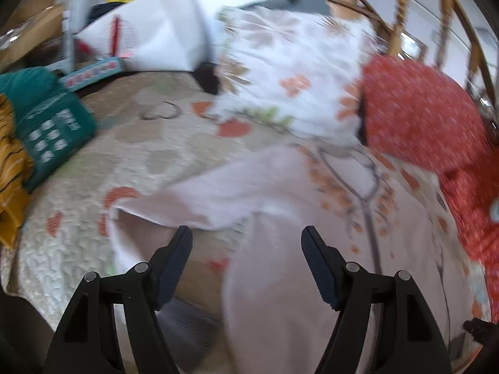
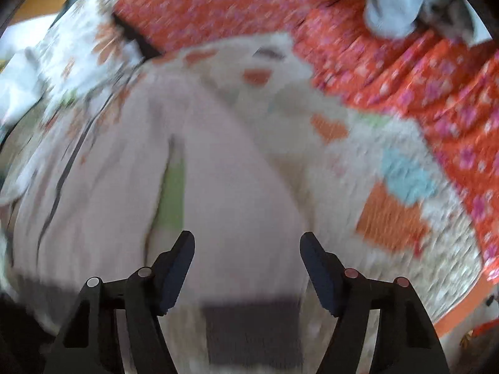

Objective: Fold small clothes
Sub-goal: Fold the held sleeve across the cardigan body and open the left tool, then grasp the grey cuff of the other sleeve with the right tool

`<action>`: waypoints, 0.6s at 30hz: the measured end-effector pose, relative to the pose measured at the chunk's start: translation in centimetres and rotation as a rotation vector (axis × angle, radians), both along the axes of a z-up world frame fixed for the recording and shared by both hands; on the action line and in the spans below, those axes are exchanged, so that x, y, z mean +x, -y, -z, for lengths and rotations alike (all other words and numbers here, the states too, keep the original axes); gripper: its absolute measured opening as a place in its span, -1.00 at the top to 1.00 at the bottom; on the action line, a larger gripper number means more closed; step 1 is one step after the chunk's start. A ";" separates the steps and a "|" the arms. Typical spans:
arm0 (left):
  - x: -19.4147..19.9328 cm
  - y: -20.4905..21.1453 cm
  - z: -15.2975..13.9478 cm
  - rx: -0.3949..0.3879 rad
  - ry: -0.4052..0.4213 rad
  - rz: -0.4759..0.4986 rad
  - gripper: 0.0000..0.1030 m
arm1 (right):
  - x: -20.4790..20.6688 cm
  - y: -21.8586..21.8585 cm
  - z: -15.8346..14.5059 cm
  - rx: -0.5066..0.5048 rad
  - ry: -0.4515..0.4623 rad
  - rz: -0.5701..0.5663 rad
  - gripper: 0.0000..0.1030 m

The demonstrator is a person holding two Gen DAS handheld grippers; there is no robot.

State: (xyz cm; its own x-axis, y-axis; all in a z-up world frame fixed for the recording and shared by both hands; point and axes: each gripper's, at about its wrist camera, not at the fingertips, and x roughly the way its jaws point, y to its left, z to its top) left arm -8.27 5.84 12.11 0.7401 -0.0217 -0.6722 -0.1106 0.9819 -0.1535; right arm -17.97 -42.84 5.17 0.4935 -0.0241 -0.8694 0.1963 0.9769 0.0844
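Here, catalogued on a bed under a quilted patchwork bedspread (image 1: 93,168):

Writing: a teal folded garment (image 1: 46,124) at nine o'clock in the left wrist view carries white print, blurred past reading; a teal-edged box (image 1: 93,73) behind it bears red lettering, also unreadable.

Task item: a pale pink garment (image 1: 280,249), lying flat on the bedspread. In the left wrist view it spreads from centre toward six o'clock, directly under and ahead of the left hand-held gripper (image 1: 246,240). The jaws stand apart, nothing pinched between them, the cloth below them. In the right wrist view the same pale pink garment (image 2: 218,187) fills the middle and nine o'clock side, with a green slit showing near centre; the right hand-held gripper (image 2: 246,243) likewise stands open above it, its pads clear of the cloth.

Other stock: a floral white pillow (image 1: 280,71) at twelve o'clock; a red flowered cloth (image 1: 421,109) at three o'clock; a mustard striped garment (image 1: 9,162) cut off at the nine o'clock edge.

Both views are motion-blurred; the pink garment's outline and type cannot be made out.
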 end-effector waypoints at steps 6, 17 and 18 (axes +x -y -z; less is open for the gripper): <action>0.2 3.4 1.3 0.014 -0.049 0.099 -0.38 | -0.8 -4.9 1.9 -0.079 -0.061 -0.195 -0.38; 0.7 4.0 3.0 0.023 -0.086 0.113 -0.38 | 4.0 6.0 -4.5 -0.135 0.046 0.060 0.89; 0.8 4.0 3.2 0.024 -0.092 0.112 -0.39 | 5.4 8.3 -5.1 -0.171 0.054 0.124 0.89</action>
